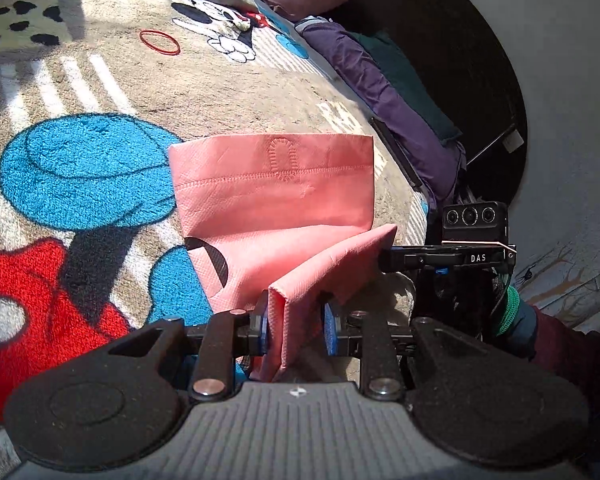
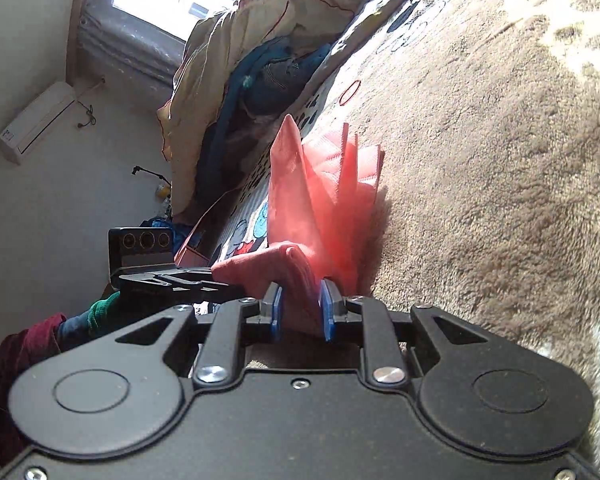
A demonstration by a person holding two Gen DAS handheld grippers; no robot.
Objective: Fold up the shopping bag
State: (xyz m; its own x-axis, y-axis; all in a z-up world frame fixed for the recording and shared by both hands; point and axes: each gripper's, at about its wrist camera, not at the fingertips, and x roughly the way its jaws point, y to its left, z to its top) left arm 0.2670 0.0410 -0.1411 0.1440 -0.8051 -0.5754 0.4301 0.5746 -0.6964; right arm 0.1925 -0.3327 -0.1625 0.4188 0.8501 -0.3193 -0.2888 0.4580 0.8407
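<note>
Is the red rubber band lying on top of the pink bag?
No, the red rubber band lies on the blanket, well apart from the pink bag.

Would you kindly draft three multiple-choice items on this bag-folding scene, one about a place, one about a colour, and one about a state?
1. Where does the red rubber band lie?
A. on the blanket beyond the bag
B. inside the bag
C. on a gripper

2. What colour is the shopping bag?
A. green
B. pink
C. white

3. How does the left gripper stand?
A. shut with nothing in it
B. open, away from the bag
C. with a fold of the bag between its fingers

Key: 1 A, it rests apart on the blanket; 2 B, both views show pink fabric; 3 C, the fold sits between the blue pads.
</note>
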